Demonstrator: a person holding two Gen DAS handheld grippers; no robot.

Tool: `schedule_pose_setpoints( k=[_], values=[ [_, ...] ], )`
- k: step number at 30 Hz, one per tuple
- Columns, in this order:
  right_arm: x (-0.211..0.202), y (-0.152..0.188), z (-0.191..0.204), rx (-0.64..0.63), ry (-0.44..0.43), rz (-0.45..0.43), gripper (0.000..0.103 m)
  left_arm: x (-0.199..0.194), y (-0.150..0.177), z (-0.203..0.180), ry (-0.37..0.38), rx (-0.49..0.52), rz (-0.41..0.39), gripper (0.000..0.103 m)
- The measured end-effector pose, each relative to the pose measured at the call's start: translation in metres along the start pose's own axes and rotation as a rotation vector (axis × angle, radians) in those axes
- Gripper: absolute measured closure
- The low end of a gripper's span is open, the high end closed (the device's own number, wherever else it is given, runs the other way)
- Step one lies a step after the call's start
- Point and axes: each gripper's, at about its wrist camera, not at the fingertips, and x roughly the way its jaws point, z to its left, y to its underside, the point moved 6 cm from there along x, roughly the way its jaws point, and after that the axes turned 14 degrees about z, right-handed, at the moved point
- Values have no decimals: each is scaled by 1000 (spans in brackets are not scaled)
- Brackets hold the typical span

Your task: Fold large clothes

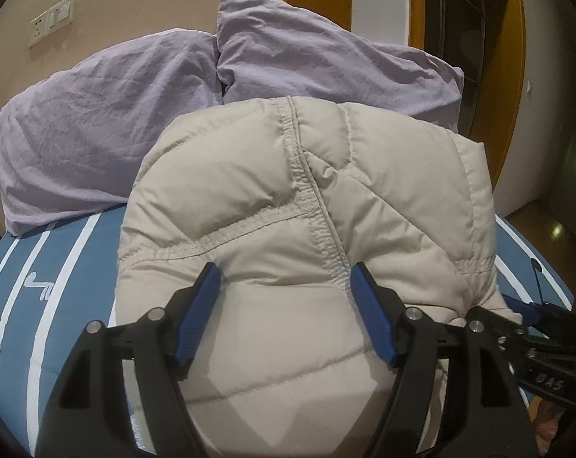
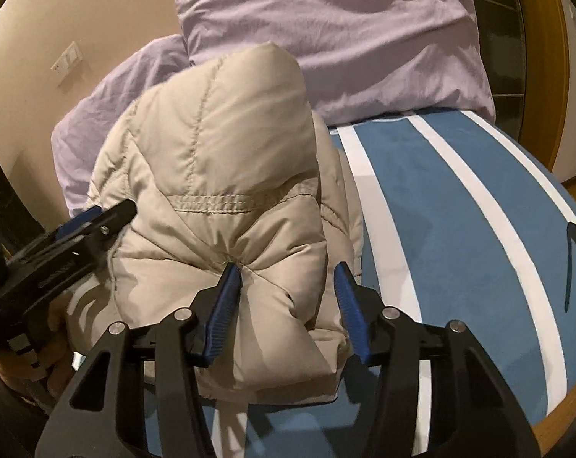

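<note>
A beige puffer jacket (image 1: pixel 288 175) lies folded in a thick bundle on the blue bed sheet with white stripes (image 1: pixel 70 267). My left gripper (image 1: pixel 285 273) straddles the near end of the bundle. The padding fills the whole gap between its blue pads and puckers at the right one. In the right wrist view my right gripper (image 2: pixel 287 271) pinches a puffy fold at the jacket's (image 2: pixel 219 145) near right corner. Creases radiate from its left pad (image 2: pixel 230 278), and its right pad lies against the fold's outer side. The left gripper's black body (image 2: pixel 47 263) reaches in from the left.
Two lilac pillows (image 1: pixel 108 114) (image 2: pixel 345 38) lean against the wall behind the jacket. The striped sheet (image 2: pixel 460 210) stretches to the right, up to the bed's rounded edge. A wall switch plate (image 1: pixel 53 19) and a wooden door frame (image 1: pixel 517 76) stand behind.
</note>
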Motion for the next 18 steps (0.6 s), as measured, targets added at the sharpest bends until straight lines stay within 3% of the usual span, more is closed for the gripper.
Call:
schedule_pose_setpoints(
  k=[9, 15, 18],
  values=[
    [26, -3, 2, -46, 92, 3, 50, -19, -17, 5, 32, -17, 17, 28],
    [31, -7, 0, -41, 94, 10, 50, -22, -45, 39, -47, -91, -7, 28],
    [32, -8, 0, -40, 91, 14, 50, -15, -53, 50, -124, -101, -8, 27]
  ],
)
